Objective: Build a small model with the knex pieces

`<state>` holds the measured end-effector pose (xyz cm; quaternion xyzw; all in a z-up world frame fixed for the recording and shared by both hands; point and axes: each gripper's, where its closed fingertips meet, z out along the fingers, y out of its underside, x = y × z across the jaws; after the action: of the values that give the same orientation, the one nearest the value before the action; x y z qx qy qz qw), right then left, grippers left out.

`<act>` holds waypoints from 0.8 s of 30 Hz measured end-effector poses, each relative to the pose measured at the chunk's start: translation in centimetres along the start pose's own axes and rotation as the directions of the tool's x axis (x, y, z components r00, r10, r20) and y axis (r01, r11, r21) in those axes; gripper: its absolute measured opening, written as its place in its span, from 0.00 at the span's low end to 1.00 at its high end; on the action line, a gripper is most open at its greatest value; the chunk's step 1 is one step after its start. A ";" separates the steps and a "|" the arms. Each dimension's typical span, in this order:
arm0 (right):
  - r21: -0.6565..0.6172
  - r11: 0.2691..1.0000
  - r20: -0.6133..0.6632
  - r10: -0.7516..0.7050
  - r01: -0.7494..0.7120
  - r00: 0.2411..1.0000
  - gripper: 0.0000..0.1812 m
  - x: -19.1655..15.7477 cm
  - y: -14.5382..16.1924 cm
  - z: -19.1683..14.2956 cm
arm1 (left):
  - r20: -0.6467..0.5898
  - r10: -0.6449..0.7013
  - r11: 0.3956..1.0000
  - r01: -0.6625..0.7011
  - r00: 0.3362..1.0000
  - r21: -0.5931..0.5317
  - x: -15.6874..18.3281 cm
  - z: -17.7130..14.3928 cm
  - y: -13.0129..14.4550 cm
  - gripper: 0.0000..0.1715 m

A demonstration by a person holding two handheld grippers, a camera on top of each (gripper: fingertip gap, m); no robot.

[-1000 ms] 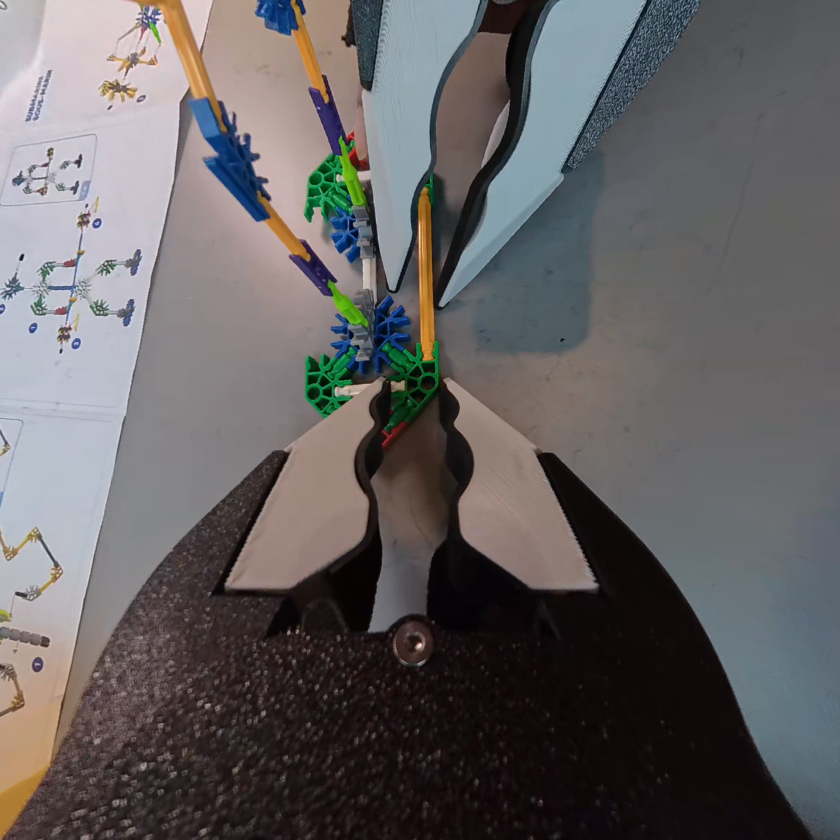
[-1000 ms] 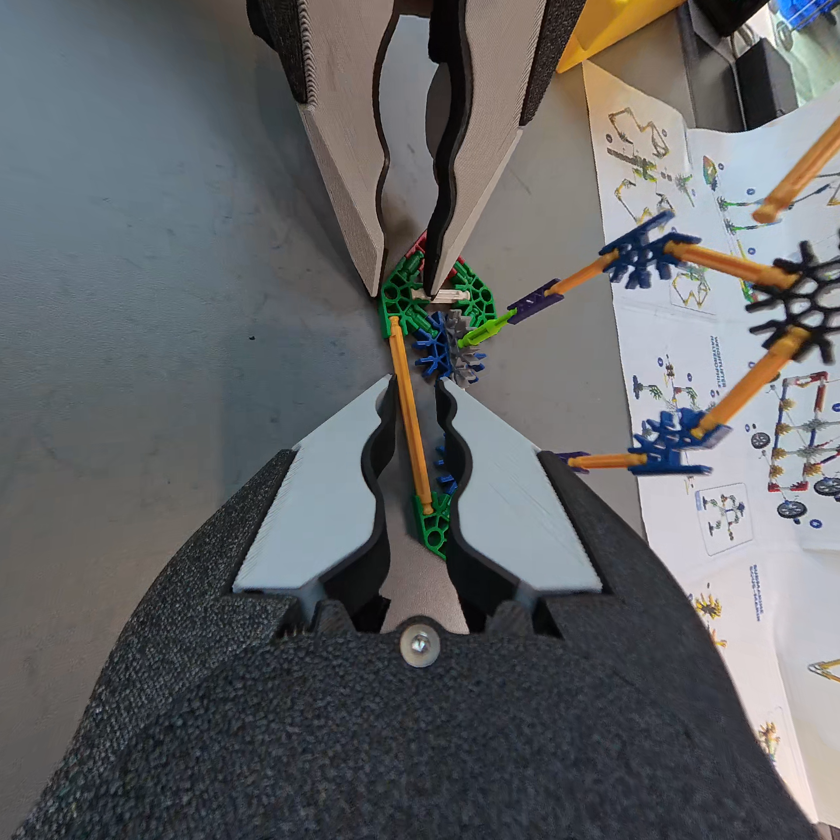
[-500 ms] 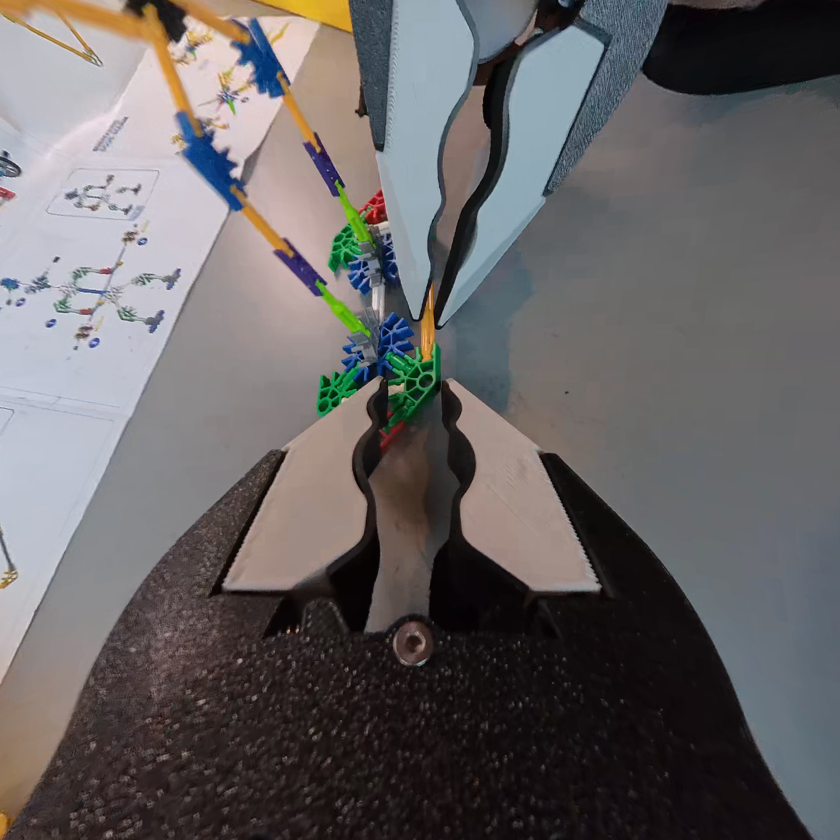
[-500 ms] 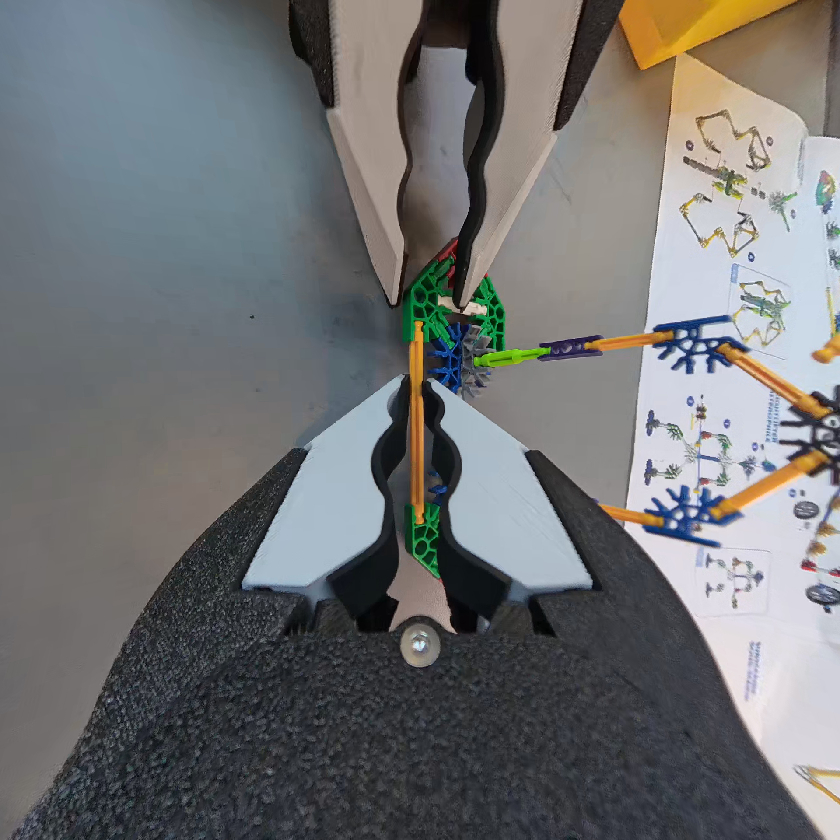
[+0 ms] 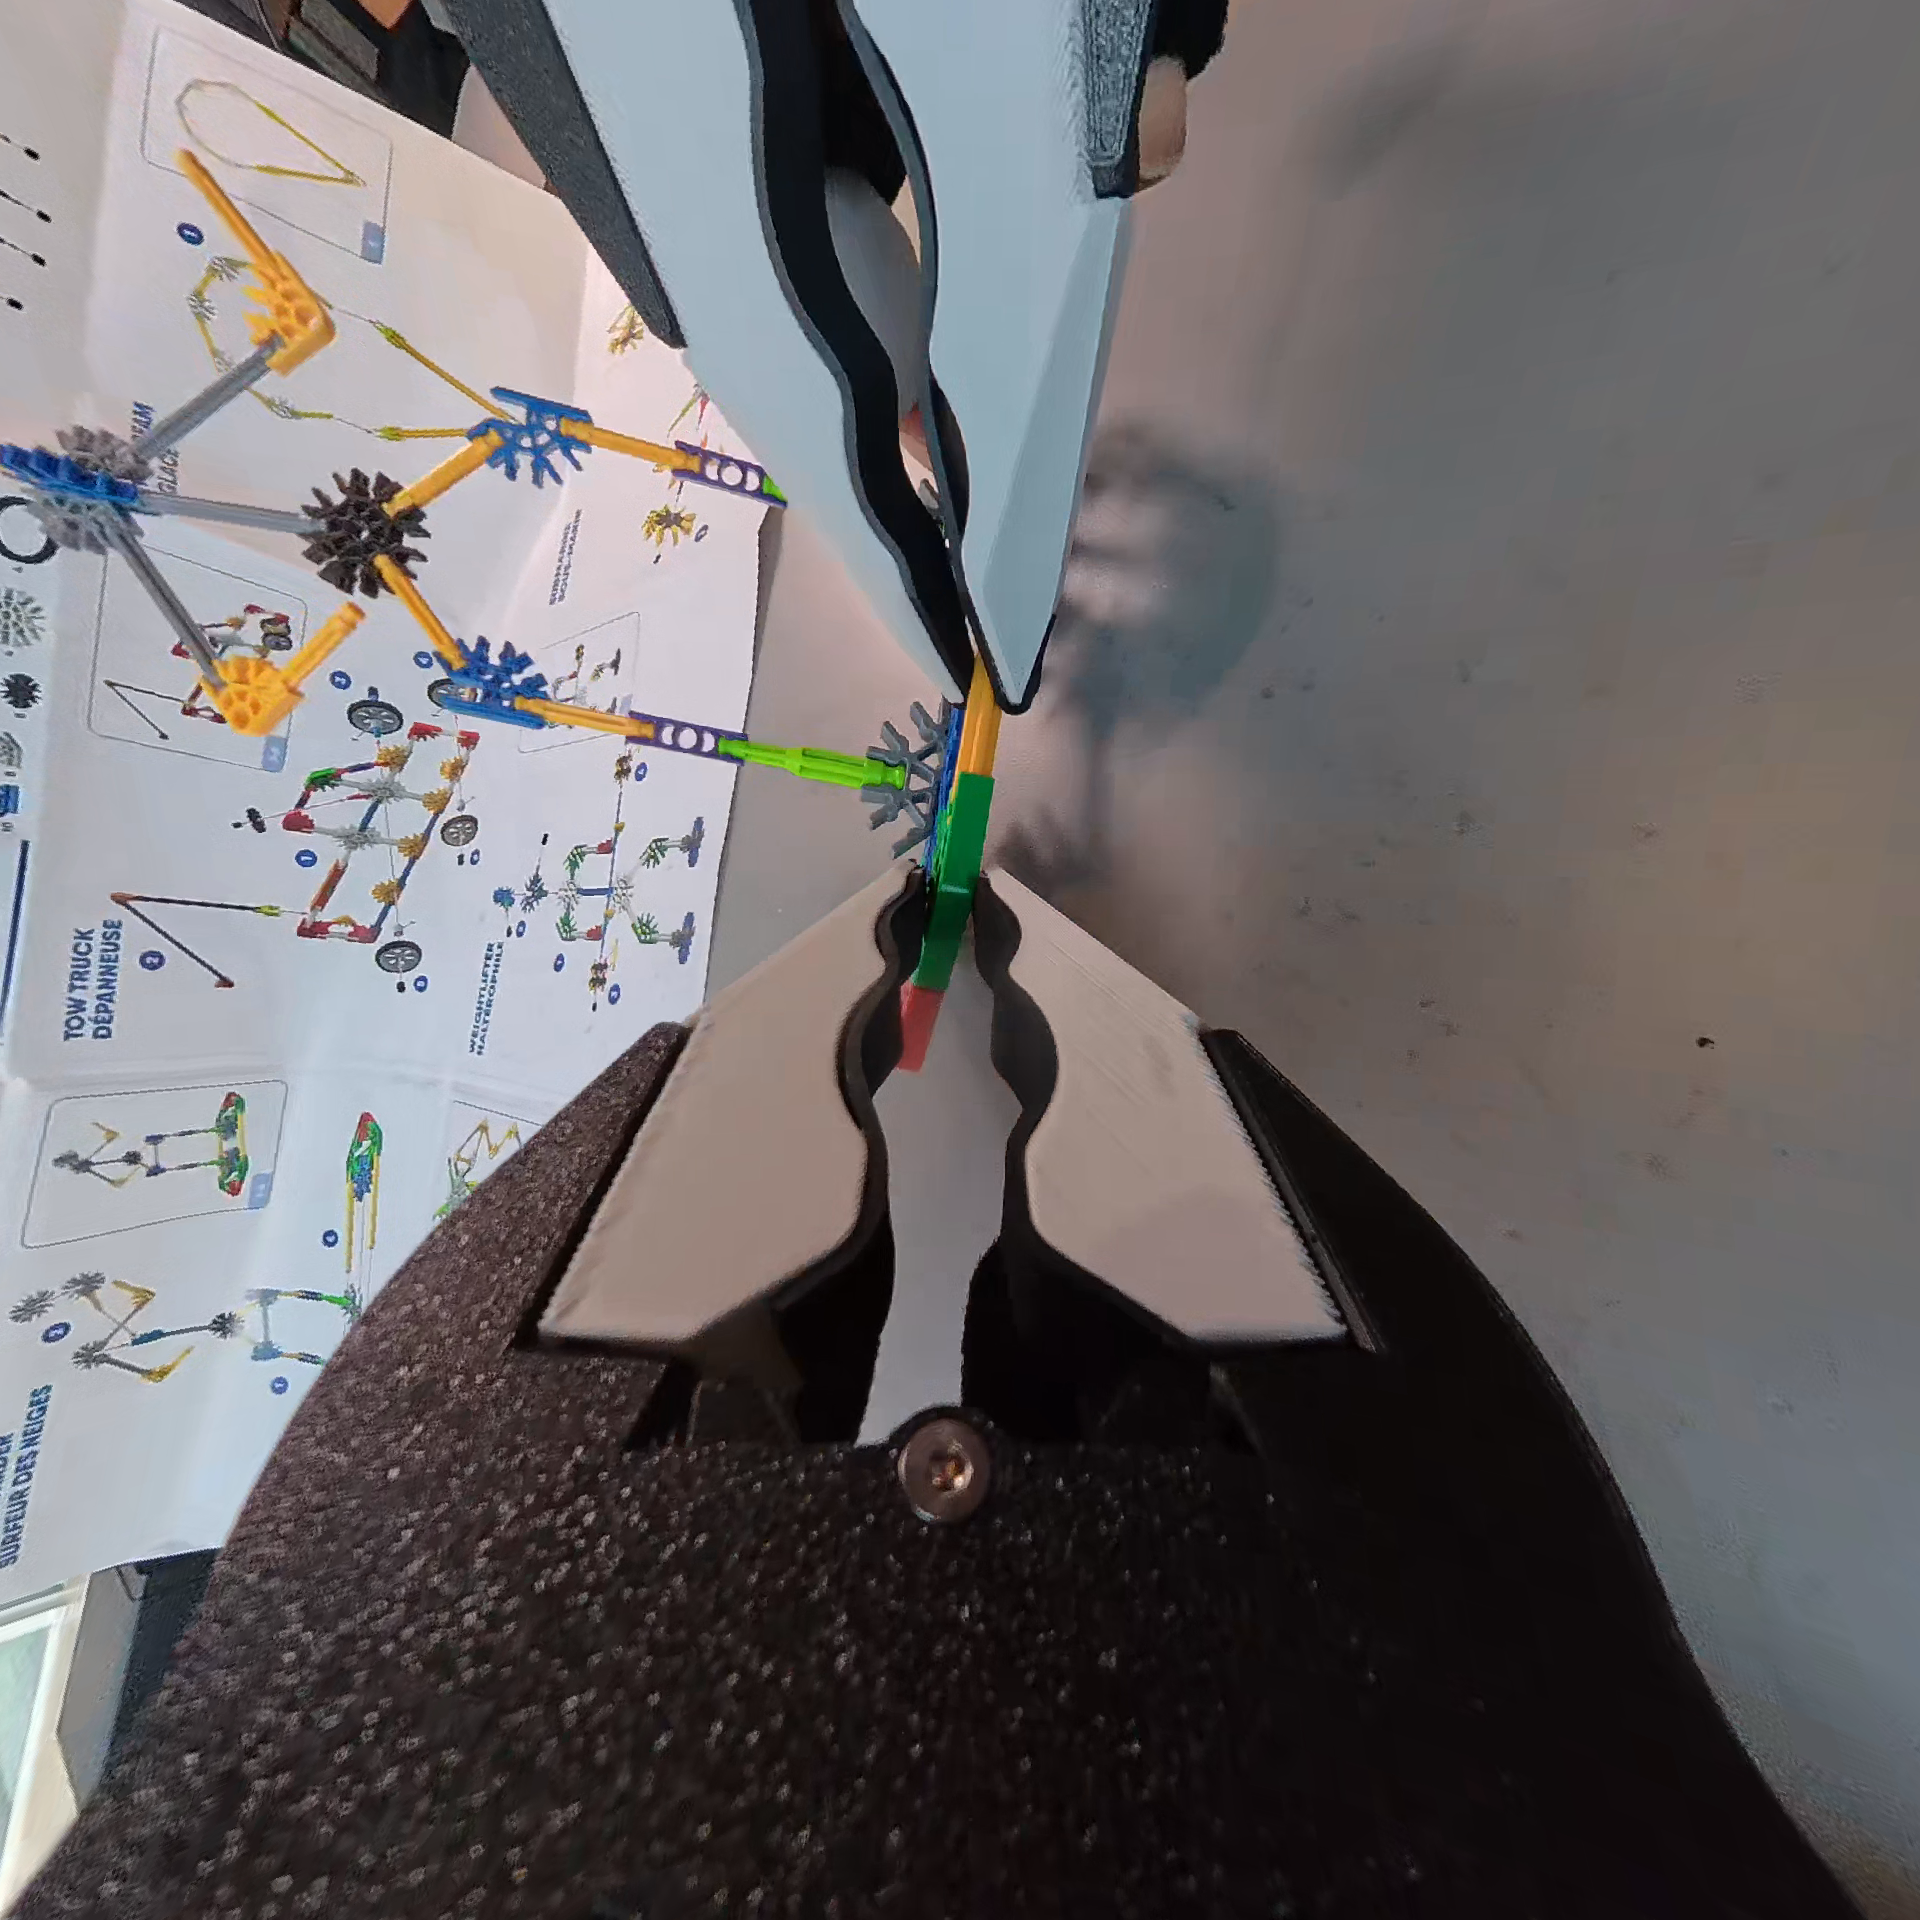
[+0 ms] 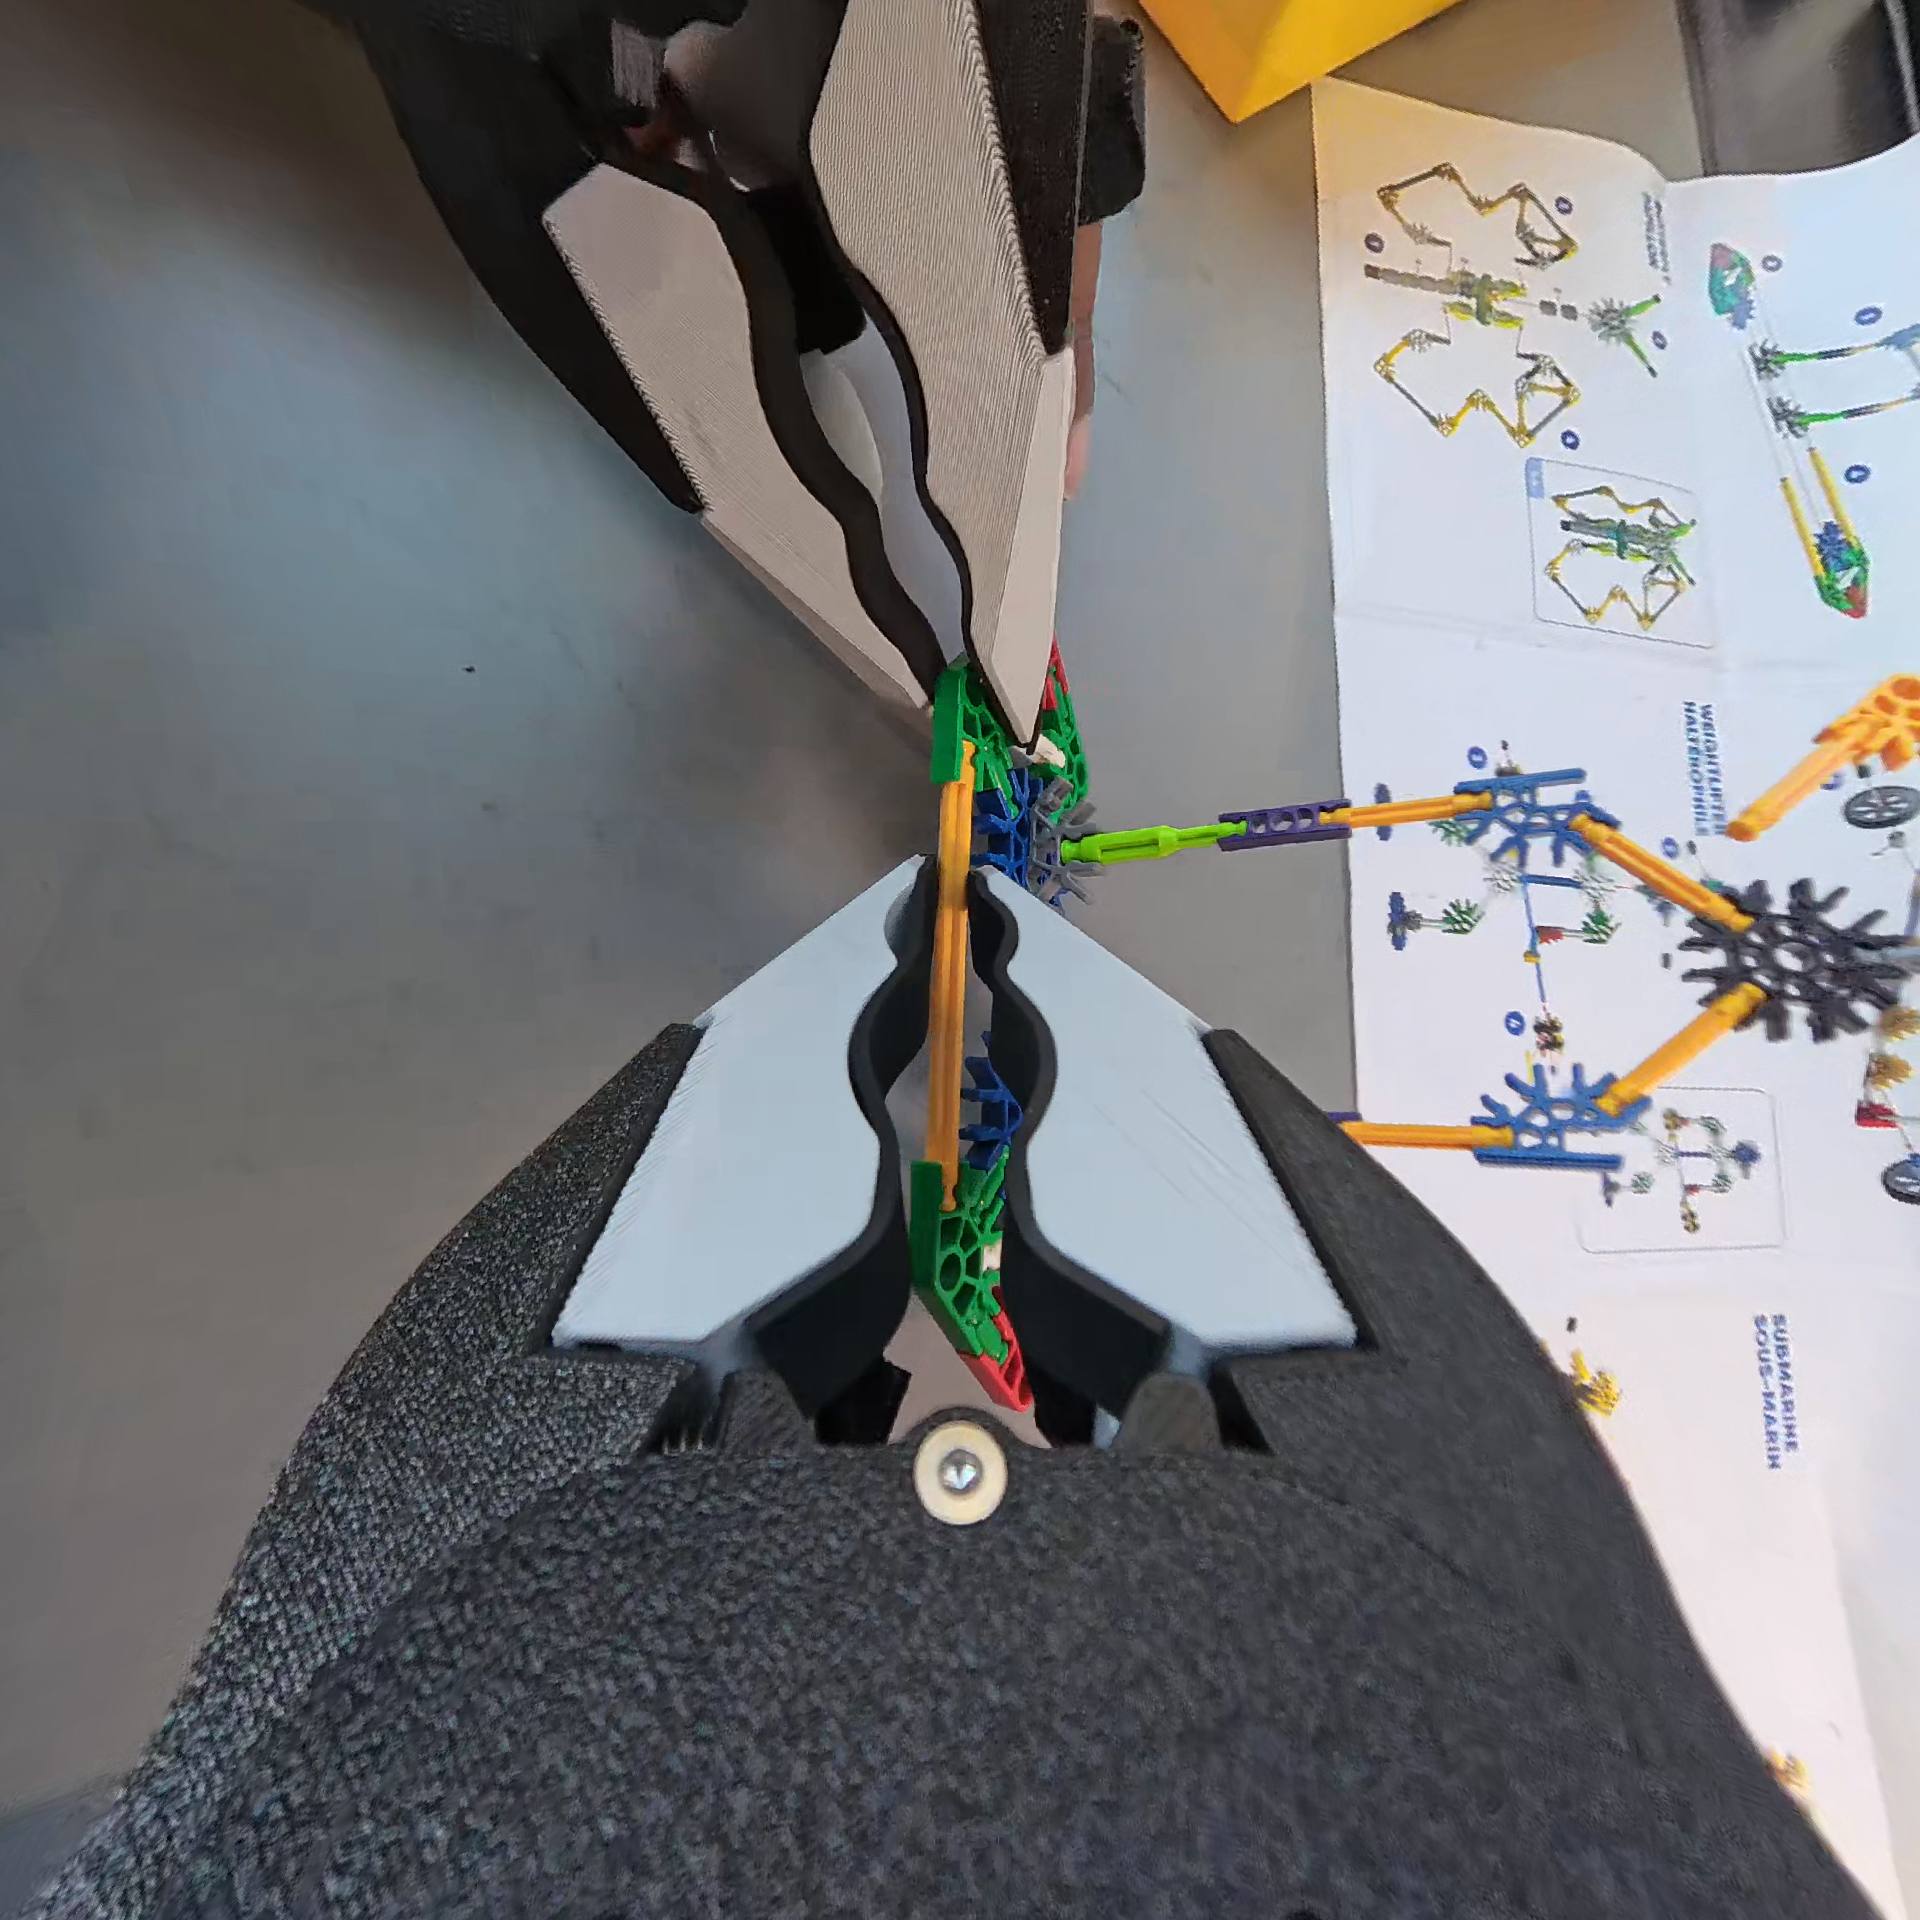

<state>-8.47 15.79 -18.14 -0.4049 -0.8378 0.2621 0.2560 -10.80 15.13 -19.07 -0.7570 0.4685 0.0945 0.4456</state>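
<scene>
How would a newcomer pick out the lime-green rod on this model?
Start at the white instruction sheet; the rod-and-connector model hangs over it. Toward the grippers, past a purple connector, the lime-green rod plugs into a grey snowflake hub. It alone is lime; neighbouring rods are orange.

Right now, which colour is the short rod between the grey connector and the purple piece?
Lime green; the short rod shows best in the right wrist view.

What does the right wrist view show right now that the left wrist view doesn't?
Only the right wrist view: a second green connector deep between the right gripper's fingers, and a yellow box at the top.

Only the left wrist view: two yellow corner connectors and grey rods at the model's far end.

Both: the orange rod pinched by the right gripper, the left gripper shut on a green connector, and the instruction sheet.
</scene>
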 end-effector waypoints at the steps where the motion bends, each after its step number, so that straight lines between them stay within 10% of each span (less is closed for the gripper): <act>1: -0.011 1.000 -0.034 -0.021 0.020 0.999 0.02 0.4 0.1 -0.1 | 0.008 -0.019 1.000 0.018 1.000 0.007 -0.2 0.2 -0.1 0.04; 12: 0.000 0.986 -0.178 -0.163 0.166 0.970 0.03 0.4 -1.9 1.1 | -0.012 -0.273 0.957 0.273 0.962 0.098 -0.7 -0.9 0.4 0.06; 24: 0.102 0.991 -0.119 -0.079 0.092 0.990 0.03 0.1 -2.0 0.3 | -0.071 -0.234 0.962 0.241 0.970 0.126 0.1 -1.5 -0.4 0.03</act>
<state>-9.85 14.71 -17.04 -0.3686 -0.8232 0.2716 0.3358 -10.85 14.04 -18.00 -0.7785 0.3918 -0.0124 0.4903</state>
